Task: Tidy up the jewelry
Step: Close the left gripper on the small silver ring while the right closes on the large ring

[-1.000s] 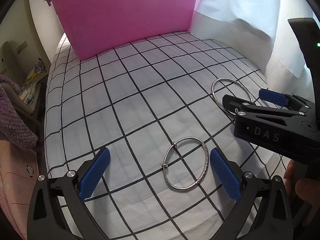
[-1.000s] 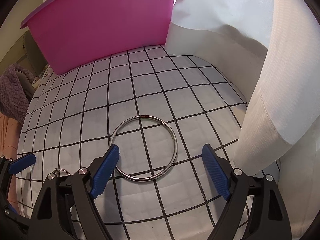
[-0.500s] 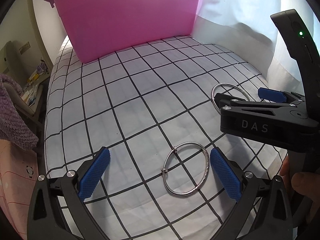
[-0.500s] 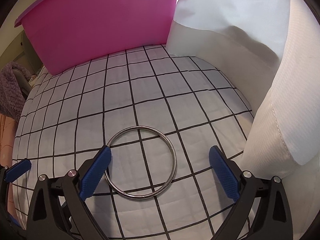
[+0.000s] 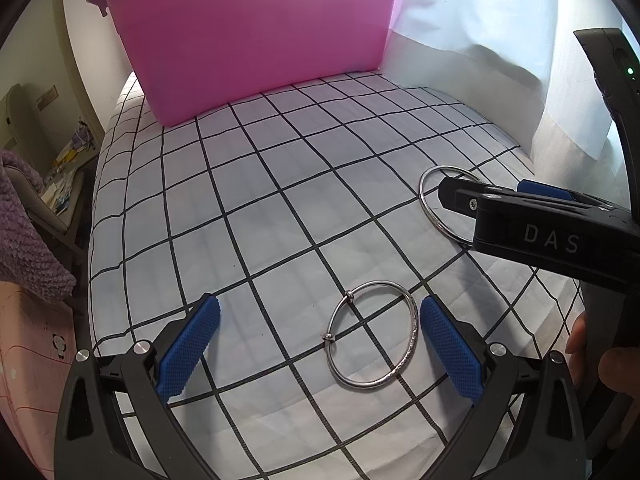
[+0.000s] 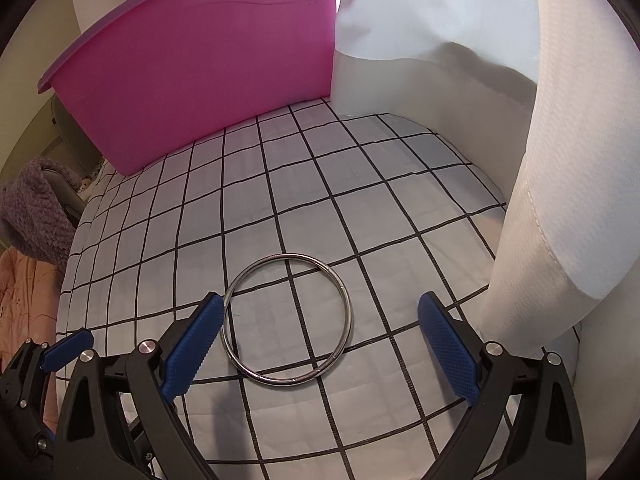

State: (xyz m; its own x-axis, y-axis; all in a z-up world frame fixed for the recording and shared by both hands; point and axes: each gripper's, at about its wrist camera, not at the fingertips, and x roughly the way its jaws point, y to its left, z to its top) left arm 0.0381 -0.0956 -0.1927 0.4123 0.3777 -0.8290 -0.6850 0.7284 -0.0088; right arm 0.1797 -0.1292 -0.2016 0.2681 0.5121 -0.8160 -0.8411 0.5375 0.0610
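Two silver bangles lie flat on a white cloth with a black grid. The beaded bangle point(image 5: 374, 334) rests between the blue pads of my left gripper point(image 5: 320, 348), nearer the right pad, and the pads stand wide apart without touching it. The plain bangle point(image 6: 287, 319) lies between the pads of my right gripper point(image 6: 320, 350), close to the left pad, and that gripper is open too. In the left wrist view the right gripper point(image 5: 500, 196) reaches in over the plain bangle point(image 5: 430, 204) and hides part of it.
A large pink tub point(image 5: 256, 36) stands at the far end of the gridded cloth point(image 5: 280, 200). White curtain fabric point(image 6: 560, 160) hangs along the right side. Off the left edge are a purple knit point(image 5: 24, 240) and pink bedding point(image 5: 28, 380).
The right gripper's jaws have spread wider around the plain bangle and it has shifted slightly. The left gripper has stayed put, and both bangles lie where they were.
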